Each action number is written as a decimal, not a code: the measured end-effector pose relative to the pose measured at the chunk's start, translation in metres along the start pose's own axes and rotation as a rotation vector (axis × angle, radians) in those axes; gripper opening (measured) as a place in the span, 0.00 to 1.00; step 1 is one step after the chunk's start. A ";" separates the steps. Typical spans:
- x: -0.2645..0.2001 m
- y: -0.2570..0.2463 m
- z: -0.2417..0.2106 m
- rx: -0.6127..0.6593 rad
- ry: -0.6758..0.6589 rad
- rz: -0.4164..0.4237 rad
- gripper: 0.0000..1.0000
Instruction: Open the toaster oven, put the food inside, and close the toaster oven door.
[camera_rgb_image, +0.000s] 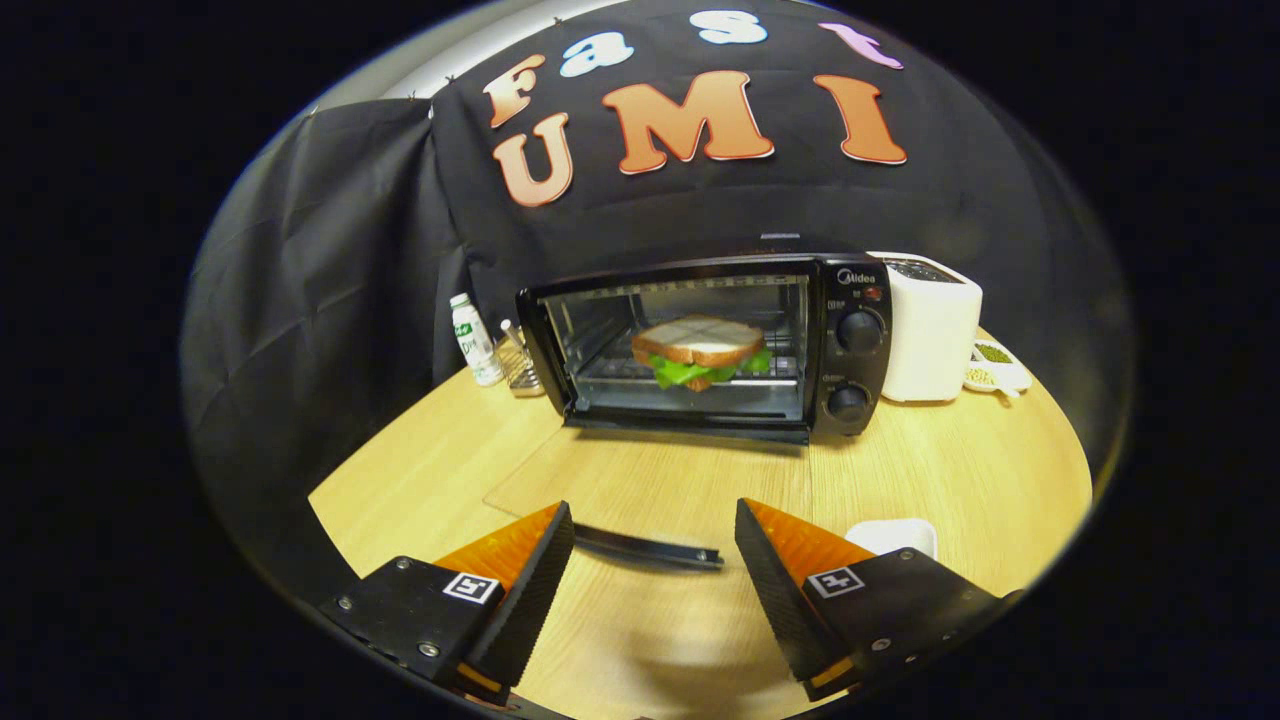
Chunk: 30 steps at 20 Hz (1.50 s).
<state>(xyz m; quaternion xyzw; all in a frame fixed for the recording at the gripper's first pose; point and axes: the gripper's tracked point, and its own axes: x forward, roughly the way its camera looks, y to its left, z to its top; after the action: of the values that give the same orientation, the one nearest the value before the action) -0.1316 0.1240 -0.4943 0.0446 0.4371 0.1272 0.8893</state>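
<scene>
Small bottle (474, 340) left of toaster oven (705, 345). Oven door (640, 490) down flat on table (960, 470), handle (648, 547) between fingers. Sandwich (700, 352) inside on rack. White toaster (930, 325) right. Gripper (655, 525) spread wide, holding nothing.

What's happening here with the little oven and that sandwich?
A person is working a handheld gripper at a wooden table. The toaster oven stands open, its glass door folded down flat, and the sandwich already sits on the rack inside. The fingers are open and hold nothing, with the door's handle between them, so shutting the door looks like what's left.
</scene>
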 end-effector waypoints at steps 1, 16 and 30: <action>-0.003 -0.002 -0.009 -0.014 0.021 -0.004 0.96; 0.044 0.011 -0.056 -0.002 0.228 0.038 0.97; 0.058 0.008 0.062 -0.071 -0.017 -0.065 0.98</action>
<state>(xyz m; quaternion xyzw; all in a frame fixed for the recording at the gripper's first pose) -0.0507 0.1493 -0.4991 -0.0001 0.4262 0.1130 0.8976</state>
